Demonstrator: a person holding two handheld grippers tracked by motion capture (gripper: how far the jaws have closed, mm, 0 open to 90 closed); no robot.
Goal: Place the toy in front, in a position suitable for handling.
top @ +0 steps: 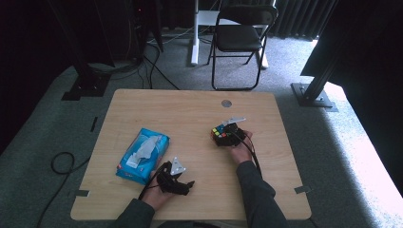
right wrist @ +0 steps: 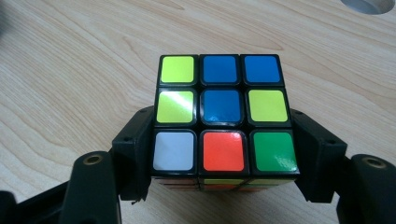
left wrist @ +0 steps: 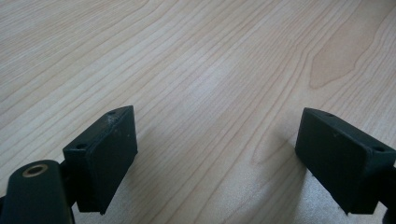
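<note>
The tabletop (top: 190, 114) is pale wood with rounded corners and one small round metal-coloured insert (top: 226, 103) near its far edge, at about twelve o'clock. It stands on grey carpet in a dim room. Beyond the far edge is one black folding chair (top: 240, 35), with a white post just to its left. Dark curtains hang behind, black frame legs stand at ten and two o'clock, and cables trail over the floor at the left.

On the tabletop lie two things. One colour-tiled puzzle cube (top: 221, 135) sits right of centre, at about two o'clock from the middle. One blue tissue pack (top: 143, 155) lies at about eight o'clock, with a white tissue sticking out of its top.

There are two hand-held grippers. The right hand-held gripper (right wrist: 224, 158) has its jaws on either side of the cube, flush against the cube's lower sides in the right gripper view, grasping it as it rests on the wood. The cube's top face shows three yellow tiles, three blue, one white, one orange and one green.

The left hand-held gripper (left wrist: 215, 158) lies at about six o'clock, just beside the tissue pack, jaws spread wide over bare wood, released.
</note>
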